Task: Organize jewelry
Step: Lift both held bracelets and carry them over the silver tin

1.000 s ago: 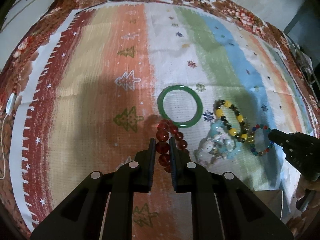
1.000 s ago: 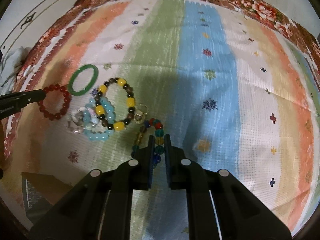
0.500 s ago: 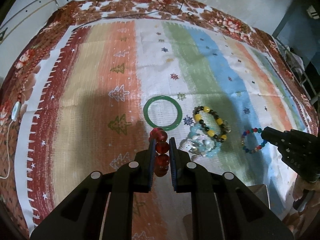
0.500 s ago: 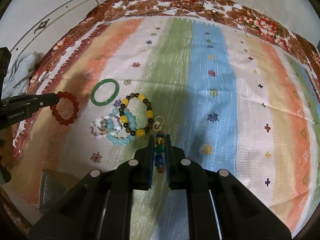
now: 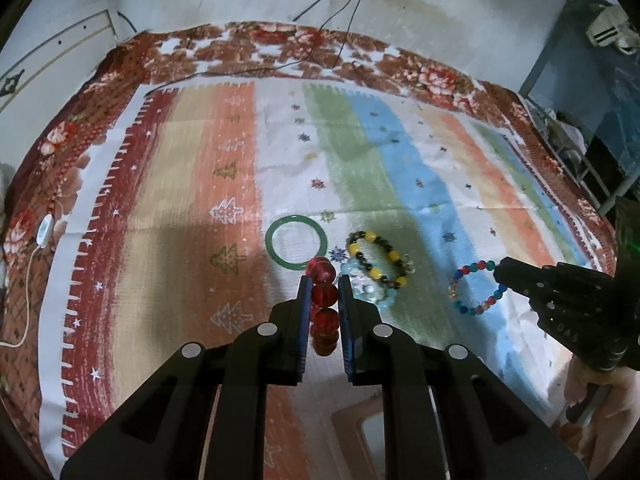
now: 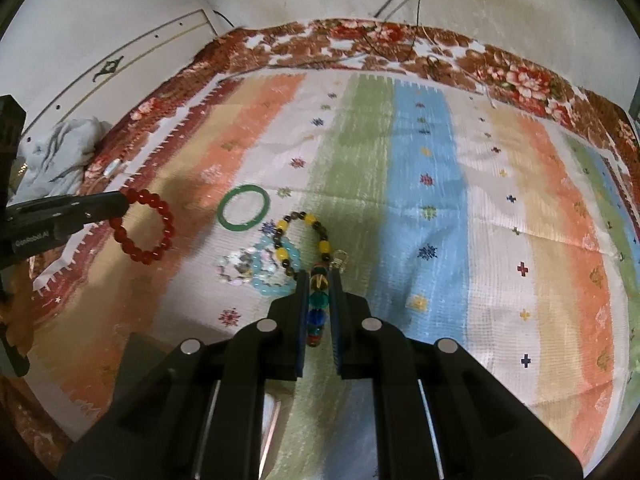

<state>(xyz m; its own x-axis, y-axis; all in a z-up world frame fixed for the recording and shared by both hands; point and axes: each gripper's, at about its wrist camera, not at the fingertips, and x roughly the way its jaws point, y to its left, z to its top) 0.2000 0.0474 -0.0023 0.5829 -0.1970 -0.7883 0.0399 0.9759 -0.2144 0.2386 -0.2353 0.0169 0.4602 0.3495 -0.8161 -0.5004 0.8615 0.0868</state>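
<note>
Black left gripper (image 5: 324, 280) and right gripper (image 6: 319, 276), silver screws, blue-lined jaws.

Glossy red bead bracelet (image 5: 323, 296), smooth glassy green bangle (image 5: 296, 245), coarse woven striped cloth (image 5: 400, 168), matt black plastic left gripper (image 5: 324, 292).

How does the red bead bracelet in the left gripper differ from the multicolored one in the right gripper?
The red bead bracelet is one color with large, uniform beads; the multicolored bracelet mixes blue, red, teal and amber beads that look smaller. The red one is pinched by the left gripper, the multicolored one by the right gripper. Both are closed bead loops, clamped at one edge and apparently lifted off the striped cloth.
</note>
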